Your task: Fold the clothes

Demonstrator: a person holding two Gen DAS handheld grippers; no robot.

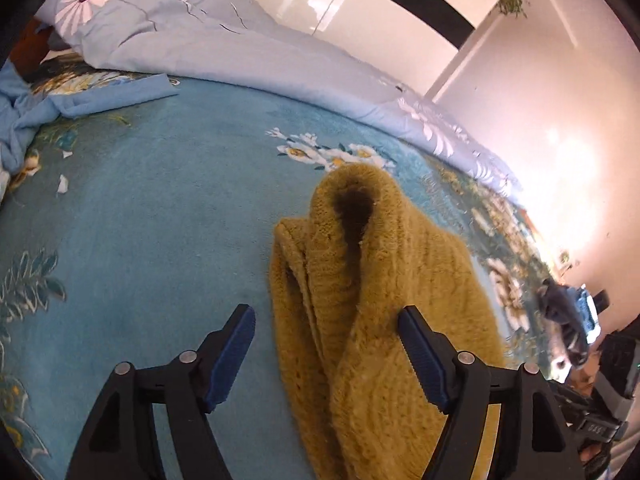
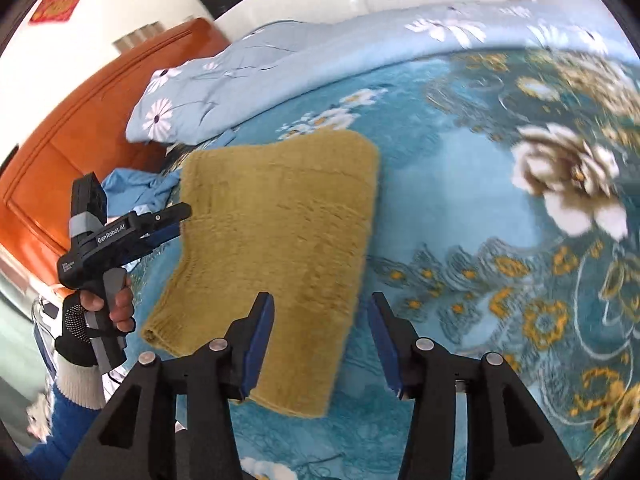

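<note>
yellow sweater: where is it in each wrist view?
Left wrist: the yellow sweater runs from centre to the bottom edge, bunched, between the open left gripper fingers.
Right wrist: the yellow sweater lies folded flat, centre-left.
Shared landmark: the pale blue daisy-print quilt along the bed's far side.

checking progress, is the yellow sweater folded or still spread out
Folded: the yellow sweater lies as a compact doubled rectangle on the bedspread, layered edges showing.
</note>
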